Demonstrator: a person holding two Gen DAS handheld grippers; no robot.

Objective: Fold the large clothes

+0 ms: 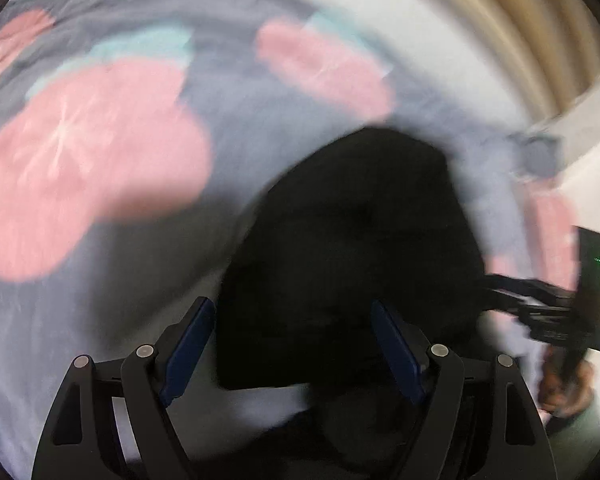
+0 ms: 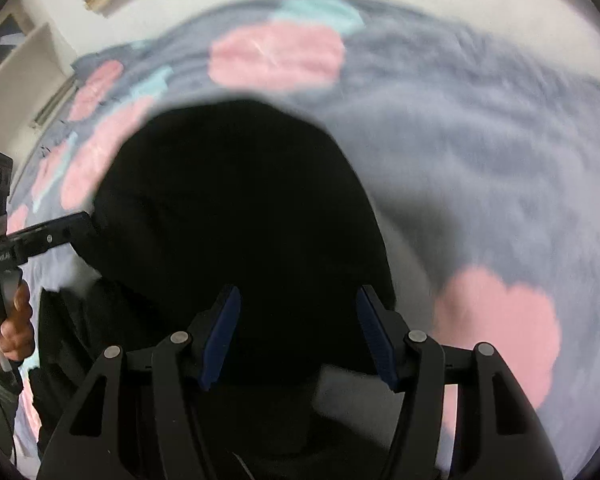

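Observation:
A black garment lies bunched on a grey bedspread with pink flowers. My left gripper is open above the garment's near edge, its blue pads apart. In the right wrist view the same black garment fills the middle, and my right gripper is open over it, holding nothing. The right gripper also shows at the right edge of the left wrist view, and the left gripper at the left edge of the right wrist view. Both views are blurred by motion.
The flowered bedspread covers the whole bed. A white wall and a wooden strip lie beyond the bed. White shelving stands at the far left. The person's hand holds the left gripper's handle.

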